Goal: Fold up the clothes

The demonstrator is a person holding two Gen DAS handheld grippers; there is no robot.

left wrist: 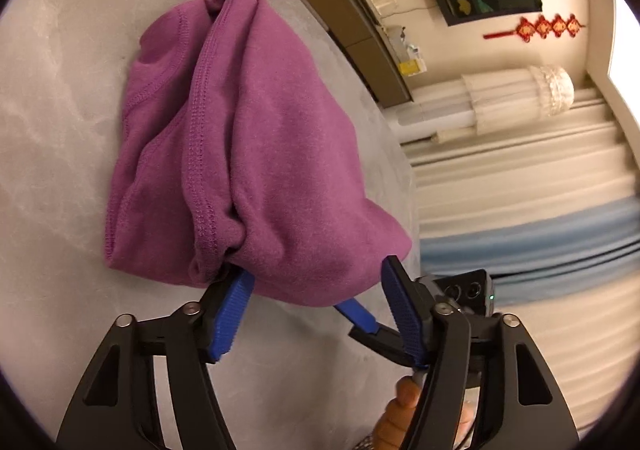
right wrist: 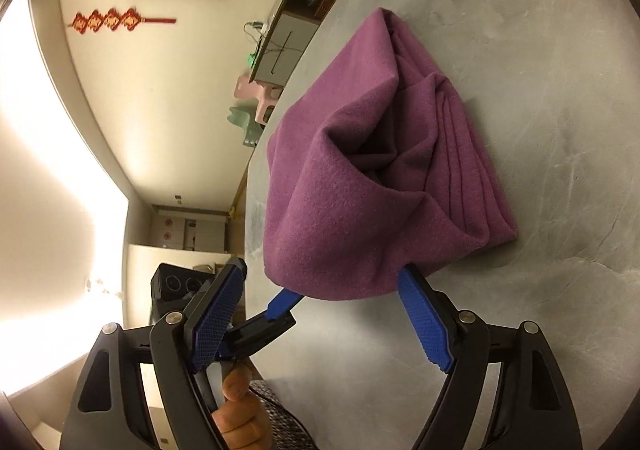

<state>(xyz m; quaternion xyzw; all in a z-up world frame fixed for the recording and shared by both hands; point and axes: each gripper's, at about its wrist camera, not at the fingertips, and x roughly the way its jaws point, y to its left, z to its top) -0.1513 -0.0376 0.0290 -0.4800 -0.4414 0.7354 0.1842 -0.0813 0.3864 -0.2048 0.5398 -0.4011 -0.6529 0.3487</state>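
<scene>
The left gripper and right gripper are held released, fingers spread; the soft, light purple garment, seemingly folded, lies at the desk edge, best taken by its seamed hem

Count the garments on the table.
1: a purple garment, folded into a bundle near the grey table's edge, just ahead of both open grippers. Nothing else seems hidden.

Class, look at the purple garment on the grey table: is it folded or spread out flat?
Folded. The purple garment sits as a compact bundle on the grey table, with several stacked layer edges along one side.
</scene>
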